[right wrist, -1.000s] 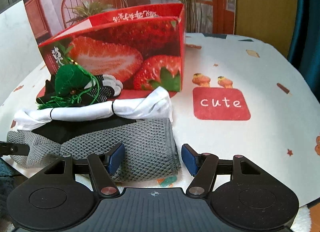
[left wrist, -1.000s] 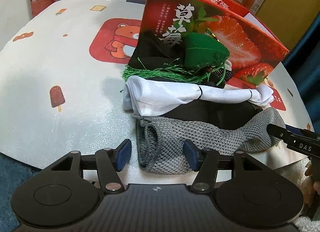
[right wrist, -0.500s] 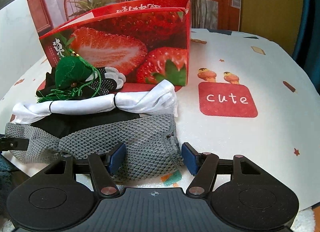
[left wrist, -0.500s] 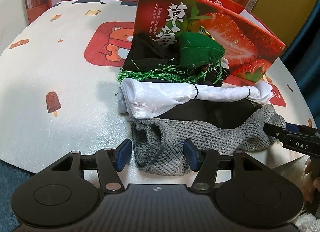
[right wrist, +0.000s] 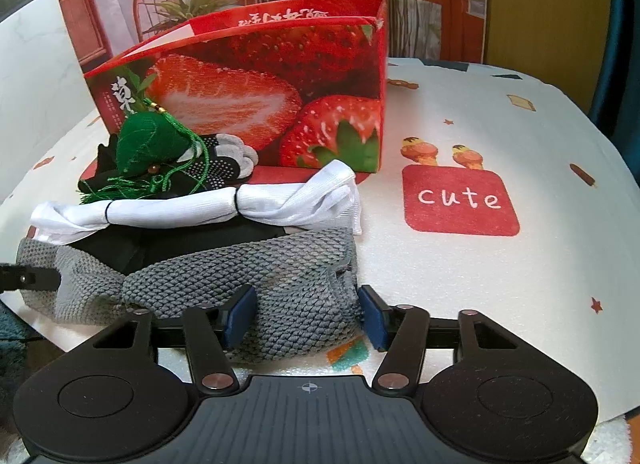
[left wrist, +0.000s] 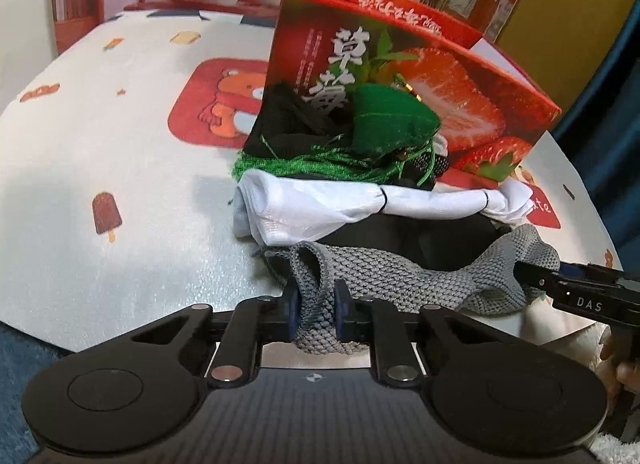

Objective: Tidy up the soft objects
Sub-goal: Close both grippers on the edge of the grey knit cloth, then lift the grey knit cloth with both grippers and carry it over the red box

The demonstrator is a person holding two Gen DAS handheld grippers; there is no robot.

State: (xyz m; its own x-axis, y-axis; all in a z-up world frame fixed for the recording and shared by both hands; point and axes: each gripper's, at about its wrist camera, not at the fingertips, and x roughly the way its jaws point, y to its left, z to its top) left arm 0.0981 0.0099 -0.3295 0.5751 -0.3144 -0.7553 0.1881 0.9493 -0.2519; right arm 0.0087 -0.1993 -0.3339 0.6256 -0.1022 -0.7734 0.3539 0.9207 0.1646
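Note:
A grey knitted cloth [left wrist: 404,284] [right wrist: 224,276] lies along the near table edge. My left gripper [left wrist: 315,312] is shut on its left end. My right gripper [right wrist: 304,316] is open, its jaws on either side of the cloth's right end. Behind the cloth lie a black cloth [left wrist: 400,236], a white rolled cloth [left wrist: 320,204] [right wrist: 192,204] tied with bands, and a green stuffed pouch with tassels [left wrist: 388,124] [right wrist: 148,140] on dark socks. A red strawberry box [left wrist: 420,76] [right wrist: 260,96], open at the top, stands behind them.
The table [right wrist: 500,264] has a white cover with cartoon prints and a red "cute" patch [right wrist: 460,200]. A chair and potted plants stand beyond it. The near table edge lies just under both grippers.
My left gripper has closed on the grey cloth's left end, bunching it. The right gripper has edged forward around the right end and stays open.

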